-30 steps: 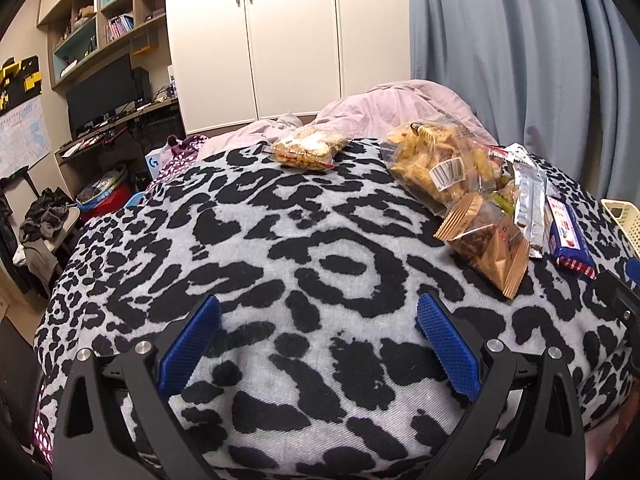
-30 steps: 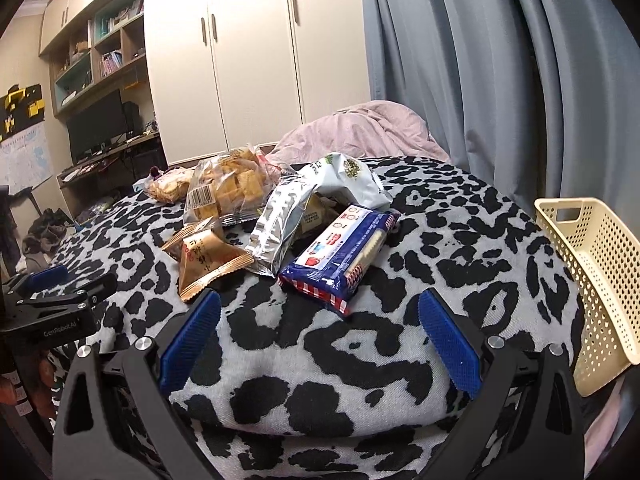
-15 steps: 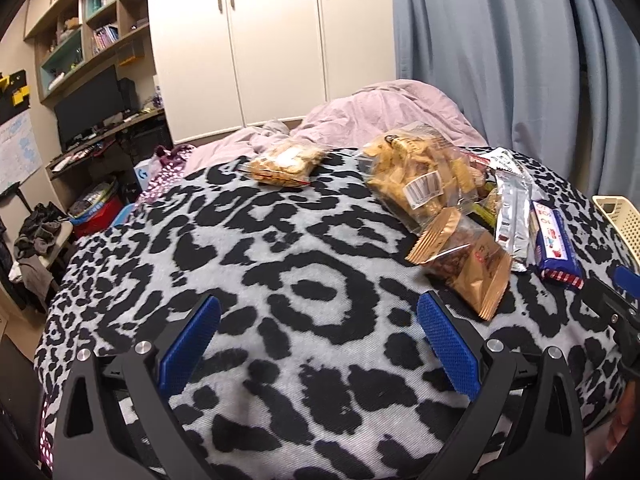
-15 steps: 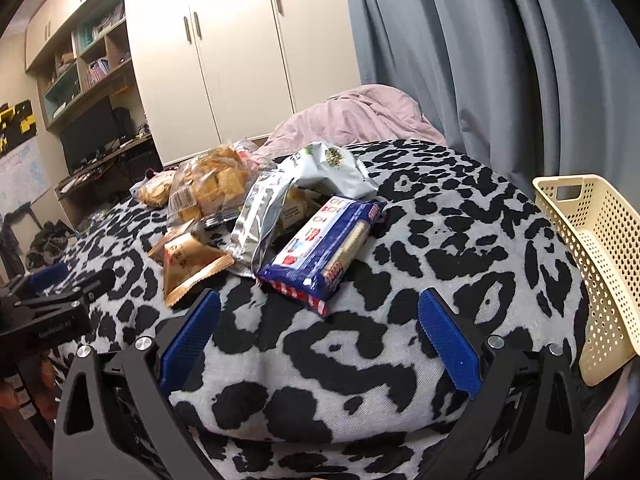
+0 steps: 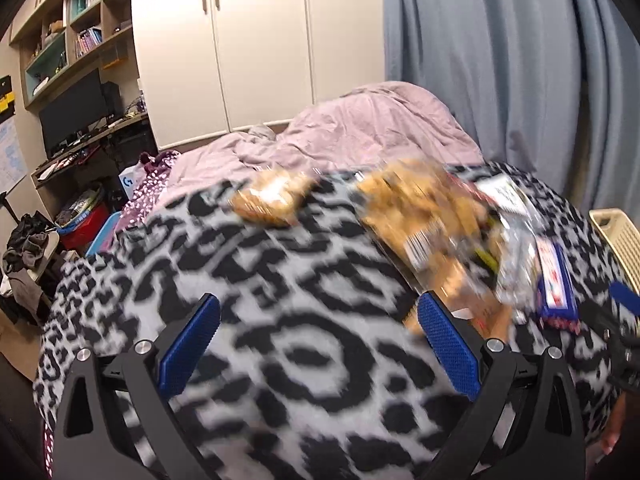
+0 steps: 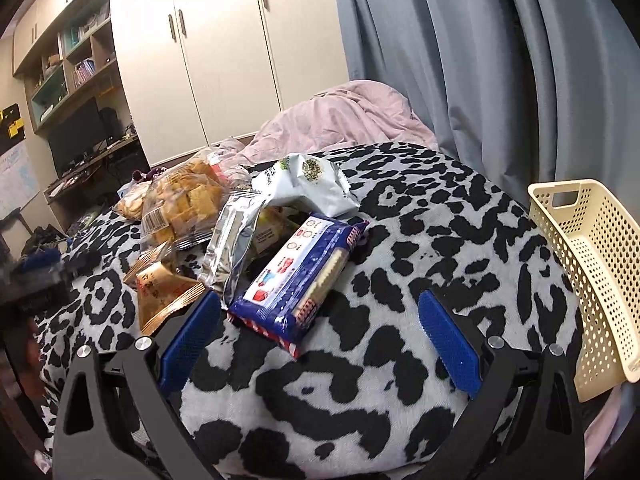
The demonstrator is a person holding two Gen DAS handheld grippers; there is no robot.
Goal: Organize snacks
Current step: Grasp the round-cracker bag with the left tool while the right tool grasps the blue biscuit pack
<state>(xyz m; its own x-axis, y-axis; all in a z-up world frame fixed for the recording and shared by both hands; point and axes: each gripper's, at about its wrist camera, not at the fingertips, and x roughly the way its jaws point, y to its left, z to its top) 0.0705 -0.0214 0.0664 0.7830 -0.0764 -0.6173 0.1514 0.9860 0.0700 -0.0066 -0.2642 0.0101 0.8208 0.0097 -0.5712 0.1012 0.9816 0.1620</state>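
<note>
The right gripper (image 6: 318, 330) has been brought closer to the blue packet (image 6: 298, 280), now just ahead of its released, empty jaws. The left gripper (image 5: 318, 334), also released, is blurred mid-swing towards the snacks (image 5: 424, 216), heaped mid-bed; the basket (image 6: 592, 264) at the bed's right edge looks unfilled.

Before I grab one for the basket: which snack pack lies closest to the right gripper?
The blue cracker pack, lying just ahead of the right gripper; the others sit farther back.

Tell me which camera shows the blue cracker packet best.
The right wrist view: the blue cracker packet lies sharp and whole just ahead of the open right gripper. The left wrist view shows it only small, blurred and at the right edge.
</note>
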